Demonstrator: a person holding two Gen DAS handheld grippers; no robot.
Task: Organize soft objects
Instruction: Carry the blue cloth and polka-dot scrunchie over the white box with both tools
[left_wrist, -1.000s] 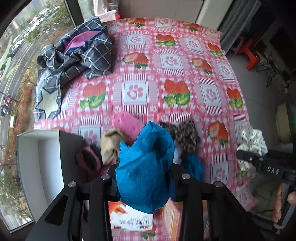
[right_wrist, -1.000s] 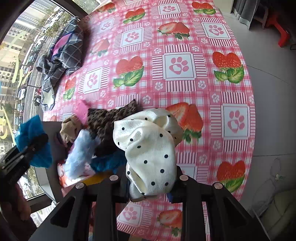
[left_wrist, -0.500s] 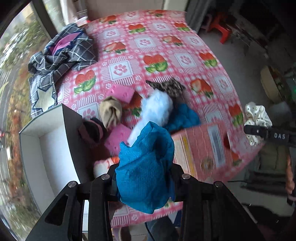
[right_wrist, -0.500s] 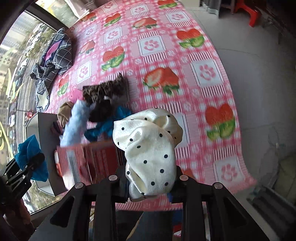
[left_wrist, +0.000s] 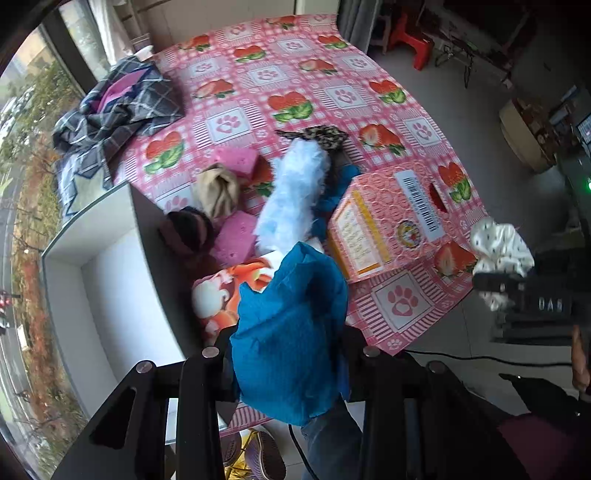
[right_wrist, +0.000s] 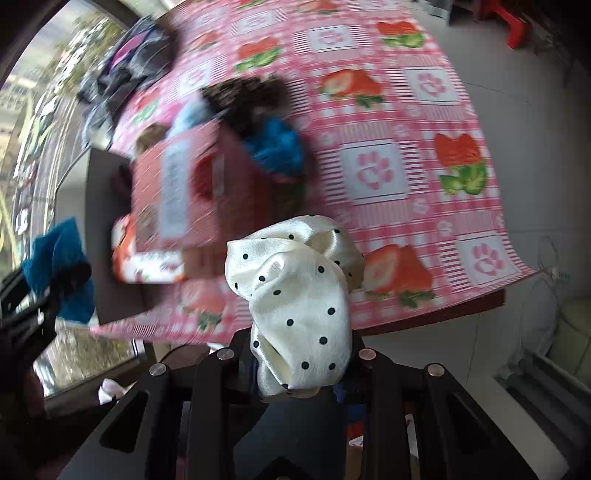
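My left gripper (left_wrist: 291, 350) is shut on a blue cloth (left_wrist: 291, 332) and holds it above the table's near edge. My right gripper (right_wrist: 299, 354) is shut on a white polka-dot cloth (right_wrist: 295, 295), off the table's front edge; that cloth also shows in the left wrist view (left_wrist: 502, 251). On the pink strawberry tablecloth (left_wrist: 332, 92) lies a pile: a fluffy light-blue piece (left_wrist: 295, 192), a leopard-print piece (left_wrist: 317, 134), a beige cloth (left_wrist: 218, 188), pink sponges (left_wrist: 236, 162) and a dark pink-edged piece (left_wrist: 188, 229).
A pink cardboard box (left_wrist: 388, 218) stands on the table's near right. A white bin with a dark wall (left_wrist: 110, 277) stands at the left. A plaid garment (left_wrist: 118, 110) lies far left. A cartoon-printed pack (left_wrist: 229, 291) lies by the bin. Red stools (left_wrist: 417, 44) stand beyond.
Both grippers have pulled back and up from the table with their cloths still held. The pile and the pink box now look smaller and farther away.
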